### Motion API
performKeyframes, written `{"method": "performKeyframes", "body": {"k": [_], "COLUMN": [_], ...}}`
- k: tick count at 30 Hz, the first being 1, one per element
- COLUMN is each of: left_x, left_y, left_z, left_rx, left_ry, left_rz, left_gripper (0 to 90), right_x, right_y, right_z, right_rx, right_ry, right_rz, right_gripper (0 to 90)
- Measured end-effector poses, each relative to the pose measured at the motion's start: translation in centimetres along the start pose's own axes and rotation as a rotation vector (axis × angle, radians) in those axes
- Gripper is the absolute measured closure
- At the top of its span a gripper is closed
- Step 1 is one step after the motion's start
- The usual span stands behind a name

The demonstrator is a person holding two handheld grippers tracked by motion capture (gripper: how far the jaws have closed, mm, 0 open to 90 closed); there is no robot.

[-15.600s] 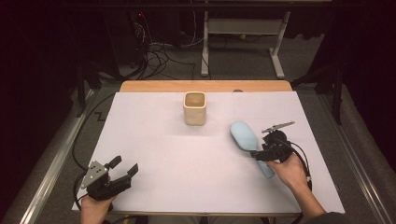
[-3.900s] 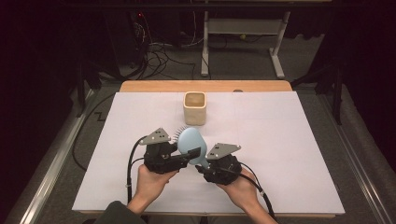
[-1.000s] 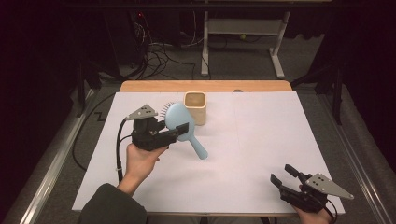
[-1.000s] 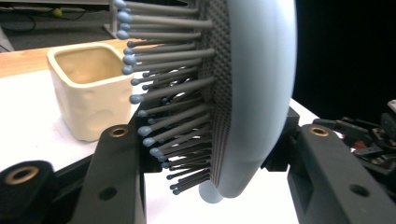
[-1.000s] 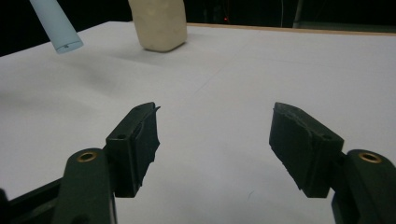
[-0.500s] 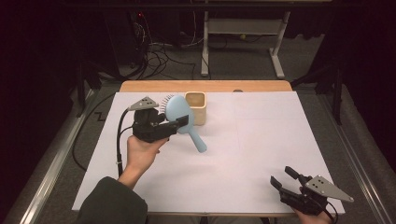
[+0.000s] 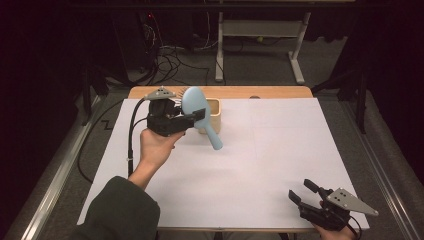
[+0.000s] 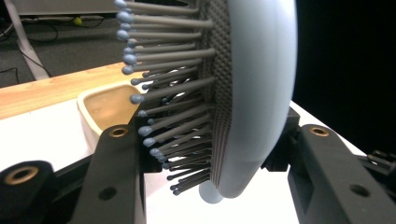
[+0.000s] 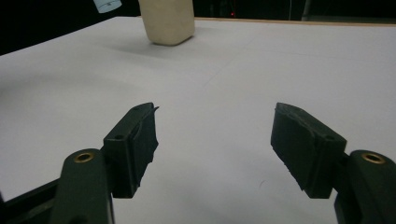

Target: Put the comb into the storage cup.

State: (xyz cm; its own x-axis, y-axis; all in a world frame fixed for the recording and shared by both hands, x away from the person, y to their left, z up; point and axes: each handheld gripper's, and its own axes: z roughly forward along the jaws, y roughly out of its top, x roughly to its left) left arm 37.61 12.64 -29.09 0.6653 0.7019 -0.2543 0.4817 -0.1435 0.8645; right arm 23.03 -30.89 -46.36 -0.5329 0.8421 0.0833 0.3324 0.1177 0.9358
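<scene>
So the left tongs (image 7: 192, 119) are clamped on the head of the light blue hairbrush (image 7: 197, 112), held up off the counter (image 7: 280, 150) right beside the beige cup (image 7: 215, 114). Handle points down and toward the middle, bristles (image 8: 163, 93) face away from the cup side. Looks like it's gripped by the head so the handle can go into the cup first. Right tongs (image 7: 305, 197) sit open and empty at the near right corner, well out of the way.
</scene>
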Motion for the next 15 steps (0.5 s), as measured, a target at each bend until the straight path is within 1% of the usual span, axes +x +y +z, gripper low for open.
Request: {"method": "performKeyframes", "body": {"k": [8, 15], "left_x": [0.2, 0.8], "left_y": [1.1, 1.9], "left_z": [0.9, 1.4], "left_rx": [0.012, 0.015], "left_ry": [0.018, 0.03], "left_rz": [0.014, 0.003], "left_gripper": [53.5, 53.4], "right_x": [0.0, 0.1], "right_y": [0.0, 0.0], "right_z": [0.0, 0.2], "right_rx": [0.001, 0.006], "right_ry": [-0.004, -0.004], "right_rz": [-0.001, -0.014], "right_gripper": [32.2, 32.2]}}
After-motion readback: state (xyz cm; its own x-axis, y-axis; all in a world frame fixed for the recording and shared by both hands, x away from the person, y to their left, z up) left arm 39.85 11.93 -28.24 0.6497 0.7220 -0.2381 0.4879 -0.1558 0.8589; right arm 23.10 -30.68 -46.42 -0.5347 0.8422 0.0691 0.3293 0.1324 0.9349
